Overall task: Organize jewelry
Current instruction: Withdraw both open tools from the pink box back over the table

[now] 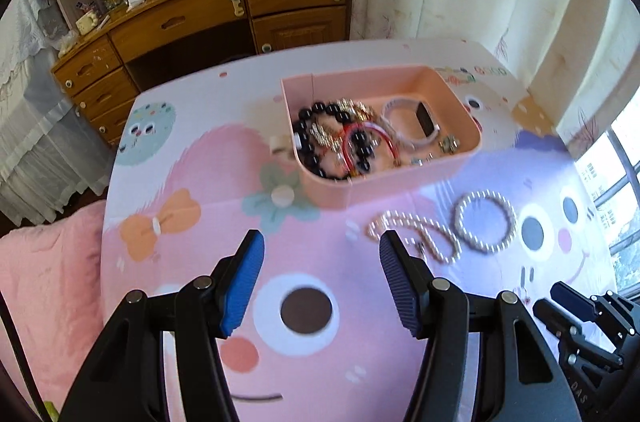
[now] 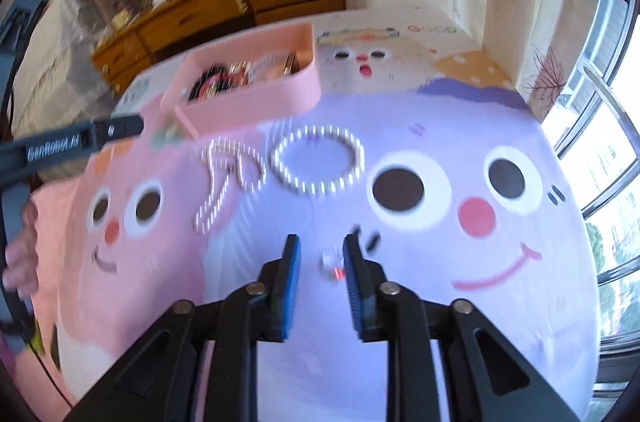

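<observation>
Lying beyond right gripper [image 2: 320,254] (apart): pearl bracelet [image 2: 318,160]

Both pictures are filled with bright daylight from the window [image 2: 616,150] on the right, which is washed out to white. The bench [image 1: 320,262] is well lit, and a soft shadow is cast beside the pink box [image 1: 400,182]. Lines are bent round at the edges, and the corners are left black. The right wrist picture is smeared with blur; the pearl ring [image 2: 318,160] is streaked.
</observation>
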Tool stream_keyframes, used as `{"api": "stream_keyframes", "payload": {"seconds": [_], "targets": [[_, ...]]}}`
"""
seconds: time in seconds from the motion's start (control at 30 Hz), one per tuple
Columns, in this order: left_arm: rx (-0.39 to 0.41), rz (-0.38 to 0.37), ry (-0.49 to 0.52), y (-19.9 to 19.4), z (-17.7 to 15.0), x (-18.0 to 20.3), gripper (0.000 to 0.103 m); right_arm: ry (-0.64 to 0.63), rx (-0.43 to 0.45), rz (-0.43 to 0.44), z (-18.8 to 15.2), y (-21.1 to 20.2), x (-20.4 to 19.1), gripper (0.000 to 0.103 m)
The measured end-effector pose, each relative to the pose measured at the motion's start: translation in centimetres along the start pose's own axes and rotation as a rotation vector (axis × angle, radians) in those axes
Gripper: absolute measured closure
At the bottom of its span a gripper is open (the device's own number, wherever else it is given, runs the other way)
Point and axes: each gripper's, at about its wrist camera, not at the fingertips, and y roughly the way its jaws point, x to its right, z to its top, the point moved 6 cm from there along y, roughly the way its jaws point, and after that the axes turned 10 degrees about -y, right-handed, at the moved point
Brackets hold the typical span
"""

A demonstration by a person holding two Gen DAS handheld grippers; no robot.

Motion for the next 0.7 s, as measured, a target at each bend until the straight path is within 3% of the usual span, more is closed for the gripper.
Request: {"api": "stream_keyframes", "payload": {"seconds": [0.07, 0.27, 0.5, 0.7], "targets": [[-0.013, 0.01, -0.002, -0.2, -0.7, 0.4, 0.045, -0.047, -0.018, 0.009, -1.0, -0.5, -0.2, 0.068], [-0.058, 0.029, 0.004, -0.6, -3.2, 2.2, 0.043, -0.231, -0.046, 0.048, -2.0, -1.4, -0.8, 0.067], [-0.071, 0.071, 0.023, -1.6, -5.9, 4.4, 0.03, -0.466, -0.031, 0.099, -2.2, -2.4, -1.0, 0.067], [-0.08, 0.043, 0.006, -1.8, -7.7, 6.6, 0.024, -0.68, -0.01, 0.141, -1.6, -3.0, 0.1, 0.053]]}}
